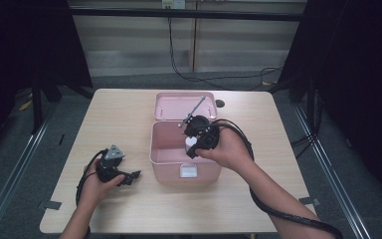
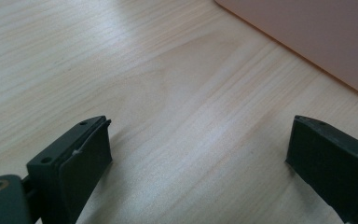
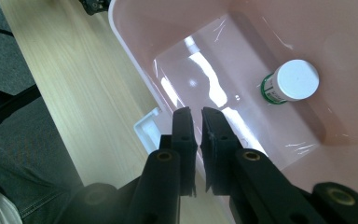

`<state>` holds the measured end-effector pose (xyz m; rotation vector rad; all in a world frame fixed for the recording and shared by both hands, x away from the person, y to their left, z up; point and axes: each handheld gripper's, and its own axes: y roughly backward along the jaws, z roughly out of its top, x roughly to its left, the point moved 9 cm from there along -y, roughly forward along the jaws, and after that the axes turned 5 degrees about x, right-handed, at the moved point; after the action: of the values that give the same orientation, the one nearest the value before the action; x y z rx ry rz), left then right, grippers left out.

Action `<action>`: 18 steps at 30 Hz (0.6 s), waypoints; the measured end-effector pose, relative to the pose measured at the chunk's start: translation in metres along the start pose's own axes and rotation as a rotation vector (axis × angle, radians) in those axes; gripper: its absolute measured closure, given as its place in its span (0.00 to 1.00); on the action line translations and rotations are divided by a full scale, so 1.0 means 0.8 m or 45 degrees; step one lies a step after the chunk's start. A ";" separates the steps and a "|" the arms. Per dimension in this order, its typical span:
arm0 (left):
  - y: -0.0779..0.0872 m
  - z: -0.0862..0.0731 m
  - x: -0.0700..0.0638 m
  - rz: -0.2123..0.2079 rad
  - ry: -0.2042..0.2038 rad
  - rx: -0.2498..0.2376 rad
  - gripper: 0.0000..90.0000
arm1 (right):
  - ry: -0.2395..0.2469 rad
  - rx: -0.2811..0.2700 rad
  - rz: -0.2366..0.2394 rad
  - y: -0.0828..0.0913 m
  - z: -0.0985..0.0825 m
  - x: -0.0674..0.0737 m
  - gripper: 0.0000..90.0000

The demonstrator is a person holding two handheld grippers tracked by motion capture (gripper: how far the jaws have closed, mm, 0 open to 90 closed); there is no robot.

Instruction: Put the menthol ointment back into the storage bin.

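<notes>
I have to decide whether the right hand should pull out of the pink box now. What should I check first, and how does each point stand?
1. Bottle stands upright on the floor of the pink box: ok.
2. Right gripper is free of the bottle, jaws nearly together with nothing between them: ok.
3. Lid is swung fully back: ok.
4. Left gripper is open over the bare table, apart from the box: ok.
5. Bottle cap is screwed tight: cannot tell.
</notes>
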<state>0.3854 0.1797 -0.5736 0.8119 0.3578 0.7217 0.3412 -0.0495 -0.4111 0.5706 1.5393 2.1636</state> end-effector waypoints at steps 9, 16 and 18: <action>0.000 0.000 0.000 0.002 0.000 -0.004 0.06 | 0.008 0.003 0.030 -0.002 -0.006 0.010 0.98; 0.000 0.000 0.000 0.001 0.000 -0.004 0.06 | 0.021 -0.008 0.059 -0.005 -0.011 0.017 1.00; 0.000 0.000 0.000 0.002 0.000 -0.003 0.06 | 0.037 -0.007 0.058 -0.007 -0.012 0.019 1.00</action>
<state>0.3857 0.1796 -0.5736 0.8098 0.3562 0.7234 0.3240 -0.0471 -0.4185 0.5802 1.5498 2.2186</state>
